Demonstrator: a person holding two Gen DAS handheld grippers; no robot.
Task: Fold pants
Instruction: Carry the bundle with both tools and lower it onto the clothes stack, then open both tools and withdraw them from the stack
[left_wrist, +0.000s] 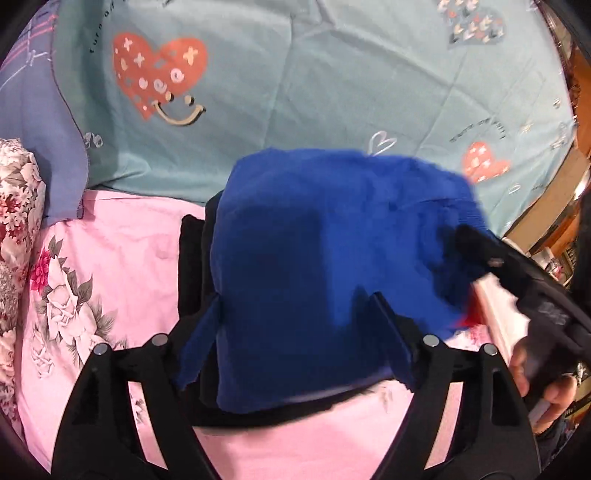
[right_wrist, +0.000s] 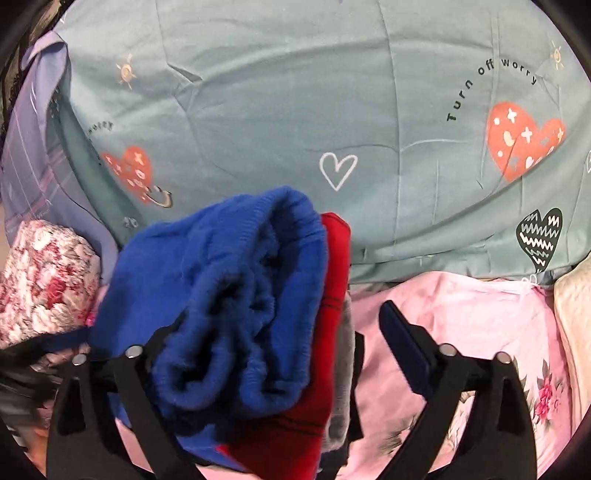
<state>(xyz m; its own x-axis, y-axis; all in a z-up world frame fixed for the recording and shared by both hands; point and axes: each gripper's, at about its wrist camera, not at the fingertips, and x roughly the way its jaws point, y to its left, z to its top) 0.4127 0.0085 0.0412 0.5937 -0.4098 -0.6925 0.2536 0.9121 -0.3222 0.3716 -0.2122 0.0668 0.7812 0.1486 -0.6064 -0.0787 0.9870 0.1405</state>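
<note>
The blue knit pants (left_wrist: 332, 258) lie folded in a thick bundle on top of a pile of folded clothes on the bed. My left gripper (left_wrist: 295, 317) is open, its fingers on either side of the bundle's near end. In the right wrist view the pants (right_wrist: 229, 295) show their rolled waistband, lying on a red garment (right_wrist: 332, 295). My right gripper (right_wrist: 266, 325) is open; its left finger is hidden under the blue cloth, and its right finger (right_wrist: 402, 347) is clear over the pink sheet. The right gripper also shows in the left wrist view (left_wrist: 517, 295), blurred, at the pants' right edge.
Black folded clothes (left_wrist: 192, 266) lie under the blue pants. The pink floral sheet (left_wrist: 110, 277) covers the bed. A teal heart-print quilt (left_wrist: 295, 92) lies beyond. A floral pillow (right_wrist: 44, 277) sits to the left. Furniture (left_wrist: 554, 221) stands at the far right.
</note>
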